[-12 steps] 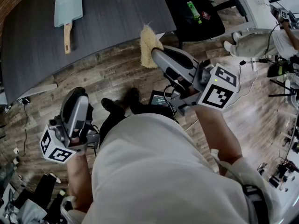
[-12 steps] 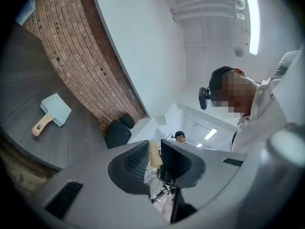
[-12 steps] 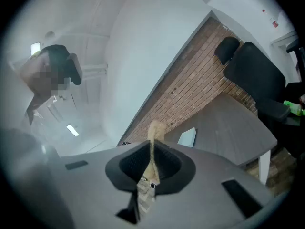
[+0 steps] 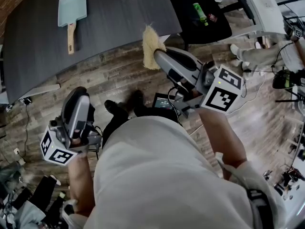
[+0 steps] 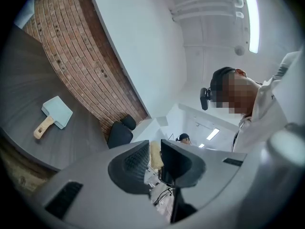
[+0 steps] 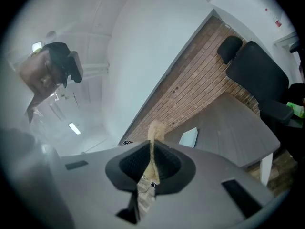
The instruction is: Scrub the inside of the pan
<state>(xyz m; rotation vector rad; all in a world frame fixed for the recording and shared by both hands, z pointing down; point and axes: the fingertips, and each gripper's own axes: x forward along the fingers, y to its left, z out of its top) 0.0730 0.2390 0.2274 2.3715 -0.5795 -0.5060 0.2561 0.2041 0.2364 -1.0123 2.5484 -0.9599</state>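
Note:
A pale blue square pan [image 4: 72, 7] with a wooden handle lies on the dark table [image 4: 119, 18], far from both grippers. My right gripper [image 4: 157, 54] hangs over the wooden floor just off the table's near edge, shut on a tan fibrous scrubber [image 4: 151, 46]. In the right gripper view the scrubber [image 6: 155, 129] stands pinched between the pads of my right gripper [image 6: 152, 152], with the pan [image 6: 189, 137] beyond. My left gripper [image 4: 79, 93] hovers low at the left, its jaws a narrow gap apart and empty. The left gripper view shows my left gripper [image 5: 155, 149] and the pan [image 5: 57, 112].
A black office chair [image 4: 202, 18] with a green bottle [image 4: 198, 11] on it stands right of the table. Another person [image 4: 259, 49] sits at the far right among cables and stands. A brick wall [image 5: 81, 66] rises behind the table. A small screen [image 4: 164, 101] lies near my feet.
Both grippers keep their places and the scrubber stays pinched. Only the person at the right edge has shifted a little.

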